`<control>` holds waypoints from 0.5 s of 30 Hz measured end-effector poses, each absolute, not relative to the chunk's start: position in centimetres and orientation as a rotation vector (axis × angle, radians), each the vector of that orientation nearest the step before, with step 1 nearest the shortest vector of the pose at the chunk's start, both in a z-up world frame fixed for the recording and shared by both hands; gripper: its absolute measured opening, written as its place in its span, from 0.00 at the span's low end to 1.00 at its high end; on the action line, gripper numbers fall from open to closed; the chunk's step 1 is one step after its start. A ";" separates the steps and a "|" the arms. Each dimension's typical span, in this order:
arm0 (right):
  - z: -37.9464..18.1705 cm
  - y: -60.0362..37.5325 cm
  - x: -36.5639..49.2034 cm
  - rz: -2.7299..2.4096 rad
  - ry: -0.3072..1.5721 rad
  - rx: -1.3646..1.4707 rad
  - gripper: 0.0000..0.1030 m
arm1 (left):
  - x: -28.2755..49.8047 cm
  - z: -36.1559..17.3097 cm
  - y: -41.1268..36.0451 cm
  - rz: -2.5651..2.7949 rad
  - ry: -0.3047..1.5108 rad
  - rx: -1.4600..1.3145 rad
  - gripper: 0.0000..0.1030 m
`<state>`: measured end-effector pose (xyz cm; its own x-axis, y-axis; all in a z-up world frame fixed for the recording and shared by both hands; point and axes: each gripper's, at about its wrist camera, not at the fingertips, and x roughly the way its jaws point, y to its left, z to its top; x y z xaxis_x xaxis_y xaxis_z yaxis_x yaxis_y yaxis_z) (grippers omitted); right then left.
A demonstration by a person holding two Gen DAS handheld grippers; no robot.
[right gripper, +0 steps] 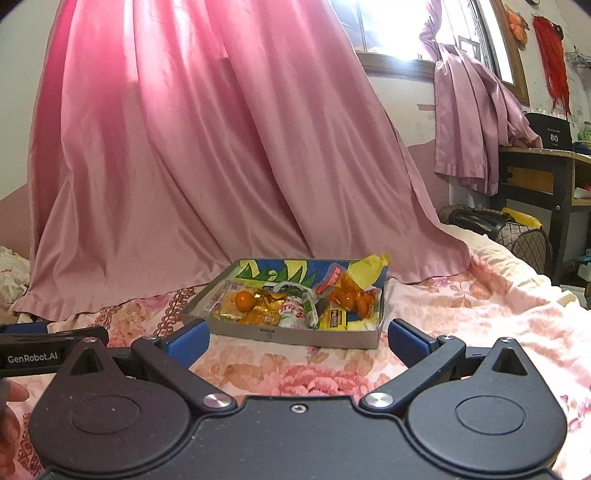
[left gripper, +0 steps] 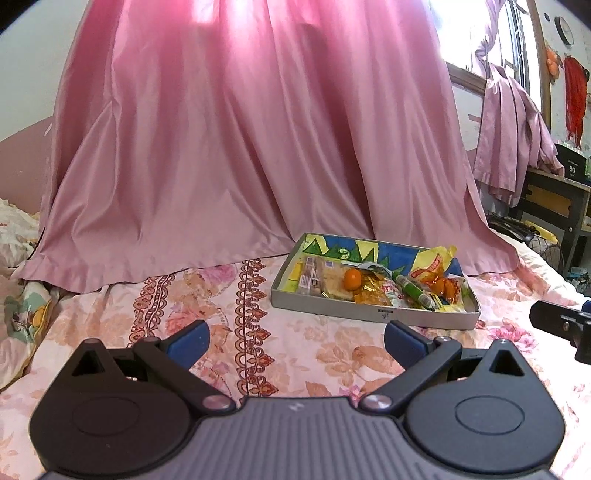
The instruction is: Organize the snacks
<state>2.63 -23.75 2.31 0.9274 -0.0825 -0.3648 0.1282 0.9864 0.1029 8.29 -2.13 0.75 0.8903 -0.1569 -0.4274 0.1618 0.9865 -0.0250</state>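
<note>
The box (right gripper: 295, 334) of snacks sits on the flowered bedspread (left gripper: 295, 354) just in front of the pink curtain (left gripper: 240, 147), ahead of both tools. The left gripper (left gripper: 295, 338) and right gripper (right gripper: 298, 338) are both spread wide and empty. The wrapped packets (right gripper: 258, 310) look light, crinkly and slippery, best pinched at a sealed edge, while the small orange (right gripper: 244, 298) seems firm and likely to roll, so grip across its middle.

1. Lit by daylight through the window (right gripper: 402, 26), blown out to white glare.
2. Glowing hot pink where backlit, upper curtain (left gripper: 236, 44).
3. Softly, evenly lit across the bed (right gripper: 461, 306); faint shadows only.
4. Strongly bowed by fisheye, with dark corner vignetting.
</note>
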 end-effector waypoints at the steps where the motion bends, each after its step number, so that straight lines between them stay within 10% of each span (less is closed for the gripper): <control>1: 2.2 -23.6 2.4 -0.109 0.371 0.122 0.99 | 8.1 0.7 -2.2 -0.166 0.443 0.015 1.00; 15: 0.7 -22.1 1.4 -0.119 0.438 0.081 0.99 | 6.3 0.2 -2.0 -0.178 0.455 0.029 1.00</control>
<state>1.38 -22.11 0.73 0.8987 -0.0971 -0.4277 0.1319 0.9899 0.0524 6.29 -2.02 0.17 0.8832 -0.1646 -0.4392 0.1774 0.9841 -0.0121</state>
